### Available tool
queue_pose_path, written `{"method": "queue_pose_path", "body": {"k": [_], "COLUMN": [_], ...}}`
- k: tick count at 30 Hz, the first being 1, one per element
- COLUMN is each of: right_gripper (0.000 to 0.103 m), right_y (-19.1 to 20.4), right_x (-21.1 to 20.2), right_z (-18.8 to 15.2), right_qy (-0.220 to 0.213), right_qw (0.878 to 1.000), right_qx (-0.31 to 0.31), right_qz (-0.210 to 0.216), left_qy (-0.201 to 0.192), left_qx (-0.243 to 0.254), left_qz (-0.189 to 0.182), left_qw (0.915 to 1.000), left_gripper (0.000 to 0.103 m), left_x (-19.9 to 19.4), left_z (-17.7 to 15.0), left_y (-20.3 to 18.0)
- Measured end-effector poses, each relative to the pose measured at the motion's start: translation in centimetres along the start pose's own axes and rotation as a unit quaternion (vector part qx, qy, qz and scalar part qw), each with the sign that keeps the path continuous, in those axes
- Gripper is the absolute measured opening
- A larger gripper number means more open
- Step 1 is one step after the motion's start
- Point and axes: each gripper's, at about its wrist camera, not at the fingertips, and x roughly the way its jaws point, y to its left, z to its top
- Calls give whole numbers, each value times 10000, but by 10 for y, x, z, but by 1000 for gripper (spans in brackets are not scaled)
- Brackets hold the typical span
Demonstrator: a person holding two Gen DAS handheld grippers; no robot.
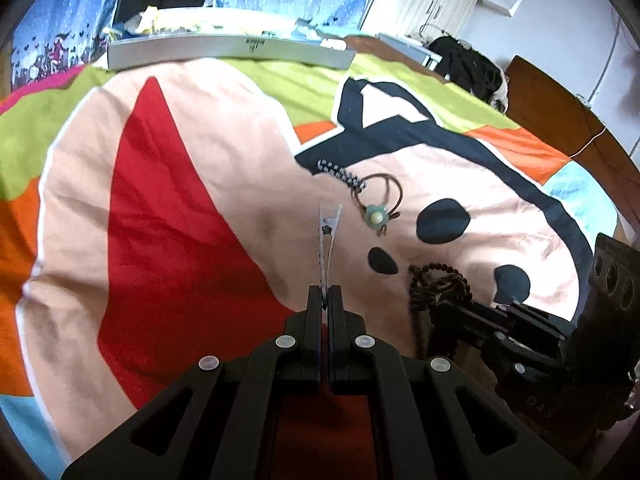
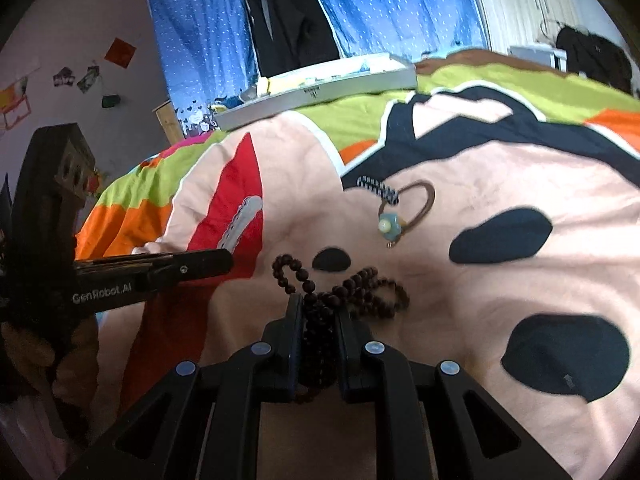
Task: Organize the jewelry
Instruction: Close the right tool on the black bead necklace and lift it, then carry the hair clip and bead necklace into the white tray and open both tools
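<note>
- The left tongs [image 1: 325, 294] are pinching the end of a silver clip [image 1: 327, 240], jaws nearly together, and the clip is pointing away up the middle of the left wrist frame.
- In the right wrist view the left tongs [image 2: 228, 258] are reaching in from the left edge, with the clip [image 2: 242, 220] sticking out above a red patch of the bedspread [image 2: 520, 184].
- The right tongs [image 2: 318, 312] are gripping a bunch of dark beads [image 2: 320, 320] at lower centre, jaws narrow around the strands.
- Loops of the beads are spilling out past the fingertips onto the bedspread, to the left and right of the tongs.
- In the left wrist view the beads [image 1: 438, 284] are lying at lower right, with the right tongs [image 1: 460, 312] coming in from the right edge.
- A hair tie [image 1: 376, 200] with a pale green flower charm is lying on the bedspread [image 1: 200, 128] just right of the clip's far end; in the right wrist view the hair tie [image 2: 404, 210] is sitting above centre.
- A checked black-and-white clip [image 1: 342, 174] is touching the tie's upper left side; it [image 2: 378, 188] is showing the same in the right wrist view.
- A long grey tray [image 1: 232, 51] is resting at the far edge of the bed, near the top of the frame, with blurred items in it.
</note>
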Motion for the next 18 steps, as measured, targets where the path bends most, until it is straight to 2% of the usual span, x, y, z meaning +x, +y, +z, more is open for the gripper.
{"method": "queue_pose_path", "body": {"k": [4,9,14,18], "right_gripper": [13,13,13,13], "right_y": [3,6,10,15], "right_x": [-10,-18,-17,-5], "right_z": [21,59,120,176], "right_qy": [-233,-335,-294,-317], "right_qw": [9997,9990,9969,9940], "right_qx": [-99,-294,-703,-986], "right_qz": [-37,37,212,360], "left_qy": [-200,-337,-529,-834], "left_qx": [68,-91,-243,-135], "left_qz": [22,74,104,300], "left_qw": [9998,9994,9982,9960], "left_gripper": [0,0,0,0], "left_x": [-10,-17,-31,-39], "left_z": [3,20,58,108], "left_y": [-3,5,20,32]}}
